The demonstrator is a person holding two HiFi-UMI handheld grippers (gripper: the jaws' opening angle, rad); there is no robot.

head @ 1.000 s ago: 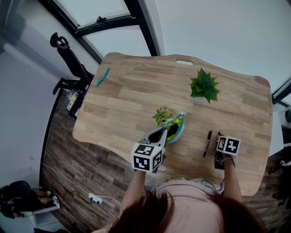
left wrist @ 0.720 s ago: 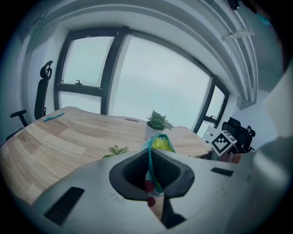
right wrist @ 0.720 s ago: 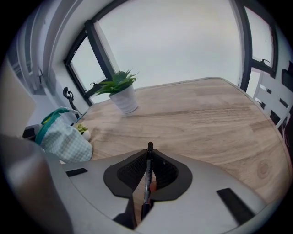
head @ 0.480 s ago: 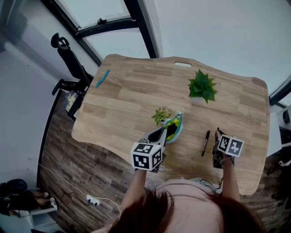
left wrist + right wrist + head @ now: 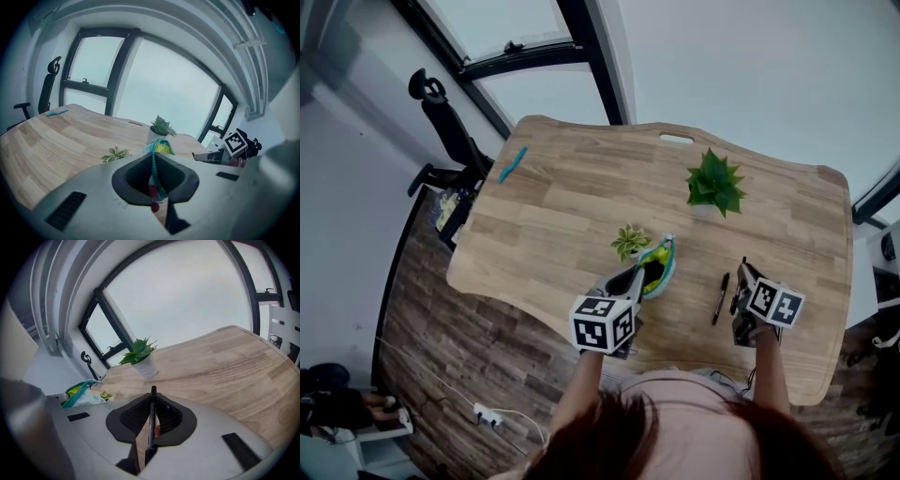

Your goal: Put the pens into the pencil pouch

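Note:
In the head view the teal and yellow pencil pouch (image 5: 658,263) lies open near the table's front edge. My left gripper (image 5: 630,279) is shut on its near zipper edge, and the left gripper view shows the teal zipper (image 5: 153,165) pinched between the jaws. To the right, my right gripper (image 5: 742,292) is shut on a thin black pen (image 5: 150,422) and held above the table, the pen standing up between its jaws. A second black pen (image 5: 720,298) lies on the wood between the pouch and the right gripper. A teal pen (image 5: 512,161) rests at the far left corner.
A small leafy plant (image 5: 630,240) stands just behind the pouch, and a larger potted plant (image 5: 712,184) stands further back right. The wooden table (image 5: 572,202) has a handle slot (image 5: 677,139) at its far edge. An office chair (image 5: 441,117) is beyond the left corner.
My right gripper has risen off the table with the black pen and drifted slightly towards the pouch. The left gripper, the pouch and the loose pen have stayed put.

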